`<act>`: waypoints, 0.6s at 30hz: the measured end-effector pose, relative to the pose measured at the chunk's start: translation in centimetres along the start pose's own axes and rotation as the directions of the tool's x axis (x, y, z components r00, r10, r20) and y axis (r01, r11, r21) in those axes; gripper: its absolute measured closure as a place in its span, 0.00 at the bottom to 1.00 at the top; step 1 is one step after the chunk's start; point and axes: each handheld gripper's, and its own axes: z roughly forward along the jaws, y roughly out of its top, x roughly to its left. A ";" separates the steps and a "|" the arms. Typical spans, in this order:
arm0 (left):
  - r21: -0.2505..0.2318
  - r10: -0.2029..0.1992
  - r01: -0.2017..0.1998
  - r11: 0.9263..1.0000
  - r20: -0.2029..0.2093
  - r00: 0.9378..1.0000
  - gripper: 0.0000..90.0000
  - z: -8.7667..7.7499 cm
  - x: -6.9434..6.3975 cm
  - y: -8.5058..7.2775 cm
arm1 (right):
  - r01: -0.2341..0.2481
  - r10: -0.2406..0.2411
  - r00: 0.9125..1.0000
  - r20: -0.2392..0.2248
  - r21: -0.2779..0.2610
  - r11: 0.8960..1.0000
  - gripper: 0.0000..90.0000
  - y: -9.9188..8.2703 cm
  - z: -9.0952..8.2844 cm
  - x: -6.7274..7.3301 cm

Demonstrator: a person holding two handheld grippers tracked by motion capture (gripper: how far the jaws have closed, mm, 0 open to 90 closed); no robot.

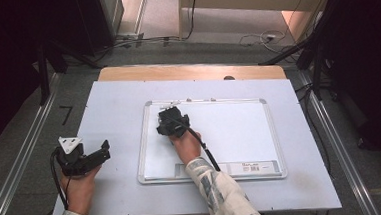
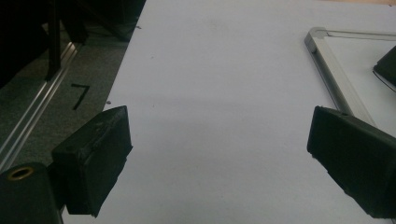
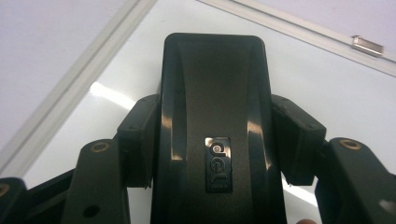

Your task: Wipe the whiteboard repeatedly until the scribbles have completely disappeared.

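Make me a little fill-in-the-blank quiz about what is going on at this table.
1. The right hand-held gripper is shut on a black ____ with a logo on top.
2. That tool rests on a whiteboard with a ____ frame.
3. The left hand-held gripper has its jaws ____, with nothing between them.
4. The left hand-held gripper sits to the ____ of the whiteboard in the high view.

Missing words: eraser; silver; open; left
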 end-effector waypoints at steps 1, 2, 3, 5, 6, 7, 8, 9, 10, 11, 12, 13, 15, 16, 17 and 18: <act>0.000 0.000 0.000 1.000 -0.001 1.000 0.08 0.0 0.0 0.0 | -0.006 0.006 1.000 0.003 0.003 1.000 0.42 0.0 0.0 -0.3; 0.001 -0.001 0.001 1.000 0.000 1.000 0.08 0.0 0.0 0.0 | -0.007 0.007 1.000 0.010 0.004 1.000 0.42 0.0 0.0 -0.6; 0.001 -0.002 0.002 1.000 0.000 1.000 0.08 0.0 0.0 0.0 | -0.019 0.019 1.000 0.010 0.005 1.000 0.42 0.0 0.0 -0.9; 0.000 -0.001 0.001 1.000 0.000 1.000 0.08 0.0 0.0 0.0 | -0.022 0.022 1.000 0.014 0.003 1.000 0.42 -0.1 0.0 -1.6; 0.000 0.000 0.000 1.000 0.001 1.000 0.08 0.0 0.0 0.0 | -0.031 0.031 0.999 0.020 0.004 0.999 0.42 -0.1 0.0 -1.9; 0.002 -0.001 0.001 1.000 0.000 1.000 0.07 0.1 0.0 0.0 | -0.033 0.033 0.999 0.022 0.002 0.999 0.42 -0.1 0.0 -2.3; 0.003 -0.001 0.001 1.000 -0.001 1.000 0.08 0.1 0.0 0.0 | -0.038 0.038 0.999 0.023 0.005 0.999 0.42 -0.1 0.0 -2.5; 0.003 0.002 -0.002 1.000 0.000 1.000 0.08 0.1 0.0 0.0 | -0.041 0.041 0.999 0.025 0.004 0.999 0.42 -0.1 0.0 -2.8; 0.003 0.003 -0.003 1.000 0.002 1.000 0.08 0.1 0.0 0.0 | -0.043 0.043 0.999 0.025 0.003 0.999 0.42 -0.2 0.0 -3.0; 0.003 0.003 -0.003 1.000 0.004 1.000 0.08 0.1 -0.1 0.0 | -0.044 0.044 0.999 0.025 0.002 0.999 0.42 -0.2 0.0 -3.1; 0.000 0.001 -0.001 1.000 0.004 1.000 0.08 0.1 -0.1 0.0 | -0.047 0.047 0.999 0.027 0.001 0.999 0.42 -0.2 0.0 -3.3; 0.000 0.001 -0.001 1.000 0.004 1.000 0.07 0.1 -0.1 0.0 | -0.052 0.052 0.998 0.029 0.001 0.999 0.42 -0.2 0.0 -3.5; 0.003 0.003 -0.003 1.000 0.003 1.000 0.08 0.1 0.0 0.0 | -0.049 0.049 0.998 0.036 0.001 0.999 0.42 -0.2 0.0 -3.9; 0.005 0.004 -0.004 1.000 0.002 1.000 0.08 0.1 0.0 0.0 | -0.056 0.056 0.998 0.038 0.003 0.998 0.42 -0.2 0.0 -4.1; 0.006 0.003 -0.003 1.000 0.001 1.000 0.07 0.1 0.0 0.0 | -0.059 0.059 0.997 0.041 0.003 0.998 0.42 -0.2 0.0 -4.3; 0.006 0.002 -0.002 1.000 0.001 1.000 0.08 0.1 0.0 0.0 | -0.059 0.059 0.997 0.041 0.002 0.998 0.42 -0.2 0.0 -4.5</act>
